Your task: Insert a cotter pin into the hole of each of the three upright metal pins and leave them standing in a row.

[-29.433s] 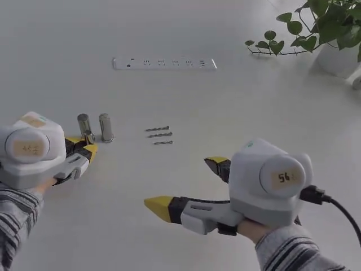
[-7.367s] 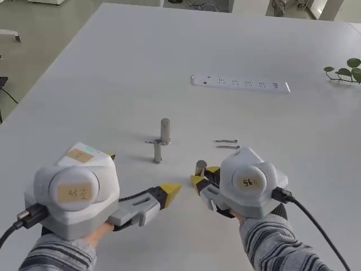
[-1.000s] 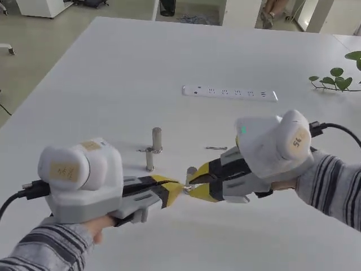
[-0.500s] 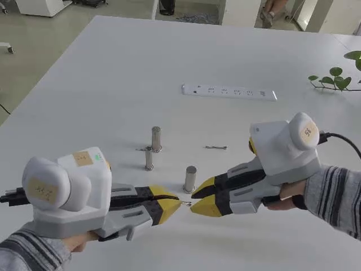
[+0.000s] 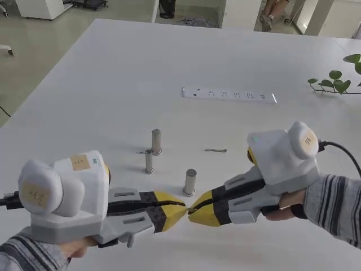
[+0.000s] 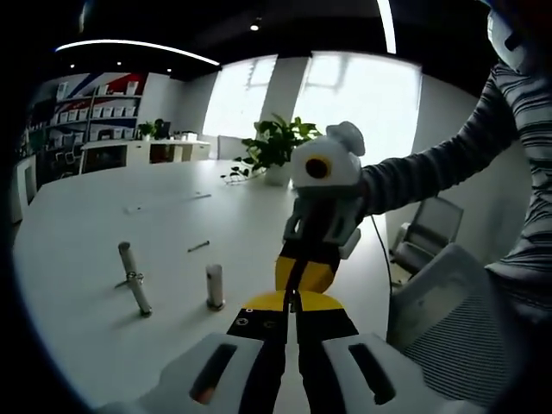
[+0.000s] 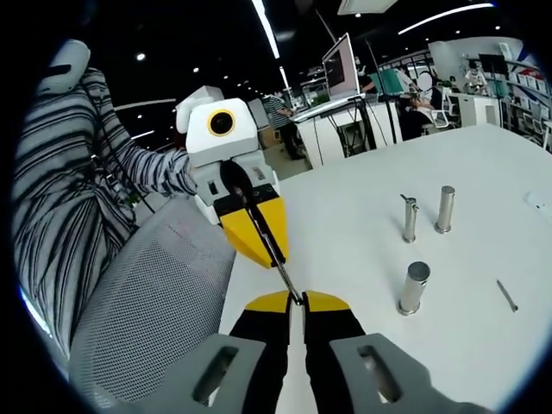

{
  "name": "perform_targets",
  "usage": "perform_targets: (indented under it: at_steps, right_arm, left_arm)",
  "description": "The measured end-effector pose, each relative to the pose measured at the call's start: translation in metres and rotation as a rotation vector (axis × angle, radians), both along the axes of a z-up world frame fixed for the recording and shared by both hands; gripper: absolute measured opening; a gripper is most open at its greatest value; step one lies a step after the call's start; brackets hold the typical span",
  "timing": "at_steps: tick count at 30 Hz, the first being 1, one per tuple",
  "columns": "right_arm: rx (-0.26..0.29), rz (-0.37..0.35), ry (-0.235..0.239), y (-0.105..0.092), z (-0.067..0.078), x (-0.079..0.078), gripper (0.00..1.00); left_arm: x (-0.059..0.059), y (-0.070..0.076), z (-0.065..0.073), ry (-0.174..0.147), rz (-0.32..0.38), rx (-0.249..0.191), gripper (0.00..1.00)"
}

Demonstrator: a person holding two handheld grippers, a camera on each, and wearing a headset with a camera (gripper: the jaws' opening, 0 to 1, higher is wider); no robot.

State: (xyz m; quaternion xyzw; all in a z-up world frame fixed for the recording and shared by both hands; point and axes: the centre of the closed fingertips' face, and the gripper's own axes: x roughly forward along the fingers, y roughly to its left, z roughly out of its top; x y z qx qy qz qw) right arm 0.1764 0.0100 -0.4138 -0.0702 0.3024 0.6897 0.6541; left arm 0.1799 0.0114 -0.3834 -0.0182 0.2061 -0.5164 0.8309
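Observation:
Three upright metal pins stand on the white table [image 5: 84, 101]: a far one [image 5: 156, 140], a middle one [image 5: 149, 162] with a cotter pin through its top, and a near one [image 5: 190, 182]. A loose cotter pin [image 5: 215, 150] lies to their right. In front of the near pin my left gripper [image 5: 181, 210] and right gripper [image 5: 193, 214] meet tip to tip. Both are shut on one thin cotter pin [image 7: 276, 263], which spans from the left gripper's jaws to my right gripper [image 7: 297, 300]. From my left gripper [image 6: 293, 302], the right gripper's yellow tips sit just ahead.
A white power strip [image 5: 228, 94] lies farther back on the table. Leaves of a potted plant [image 5: 333, 82] reach in at the right edge. A grey mesh chair [image 7: 155, 285] stands beside the table's near edge.
Both grippers have drawn back from the near metal pin toward the table's front. The right gripper's jaws, apart half a second ago, have shut on the free end of the cotter pin.

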Motion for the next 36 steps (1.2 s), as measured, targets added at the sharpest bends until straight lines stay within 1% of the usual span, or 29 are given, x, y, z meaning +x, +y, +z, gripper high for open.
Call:
perform_targets:
  at_steps: [3,5,6,8,11,12,13,14,17,18,20,22,26,31,33,35,36]
  right_arm:
    - [-0.008,0.023,-0.037,-0.001,0.001,-0.001,0.0]
    - [-0.018,0.024,-0.055,-0.001,0.001,0.0,0.0]
    - [-0.024,0.032,-0.071,-0.002,0.002,0.0,0.0]
    - [-0.042,0.058,-0.121,-0.003,0.001,0.0,0.0]
    - [-0.067,0.084,-0.163,-0.004,0.0,-0.001,0.0]
    - [-0.076,0.103,-0.189,-0.004,0.0,-0.001,0.0]
    - [-0.078,0.106,-0.199,-0.004,0.0,-0.001,0.0]
    - [-0.084,0.115,-0.223,-0.004,0.0,-0.001,0.0]
    - [-0.095,0.124,-0.249,-0.004,-0.001,-0.001,0.0]
    - [-0.097,0.129,-0.261,-0.005,-0.001,0.0,0.0]
    - [-0.098,0.132,-0.272,-0.005,-0.001,0.0,0.0]
    - [-0.102,0.139,-0.284,-0.006,-0.002,0.0,0.0]
    - [-0.113,0.118,-0.3,-0.009,-0.004,0.008,0.0]
    - [-0.132,0.082,-0.315,-0.018,-0.006,0.021,0.0]
    - [-0.141,0.067,-0.321,-0.023,-0.007,0.027,0.0]
    - [-0.145,0.053,-0.324,-0.027,-0.007,0.031,0.0]
    - [-0.148,0.047,-0.326,-0.029,-0.008,0.034,0.0]
  left_arm:
    - [-0.002,0.001,-0.003,0.008,-0.004,0.012,0.0]
    - [-0.003,0.001,-0.005,0.008,-0.005,0.024,0.0]
    - [-0.003,0.002,-0.005,0.01,-0.005,0.025,0.0]
    - [-0.004,0.001,-0.006,0.016,-0.003,0.022,0.0]
    - [-0.004,0.001,-0.007,0.017,-0.005,0.023,0.0]
    - [-0.004,0.0,-0.008,0.018,-0.005,0.025,0.0]
    - [-0.004,0.0,-0.008,0.018,-0.005,0.026,0.0]
    - [-0.004,0.0,-0.008,0.015,-0.003,0.029,0.0]
    - [-0.003,0.0,-0.009,-0.001,0.005,0.041,0.0]
    - [-0.002,0.0,-0.009,-0.015,0.009,0.049,0.0]
    - [0.0,0.001,-0.01,-0.032,0.019,0.064,0.02]
    - [0.002,0.001,-0.011,-0.037,0.023,0.068,0.04]
    - [0.004,0.001,-0.012,-0.054,0.039,0.081,0.18]
    - [0.012,0.003,-0.018,-0.077,0.081,0.105,0.28]
    - [0.017,0.005,-0.022,-0.09,0.107,0.124,0.31]
    - [0.02,0.007,-0.025,-0.098,0.123,0.14,0.32]
    - [0.023,0.008,-0.028,-0.108,0.134,0.158,0.31]
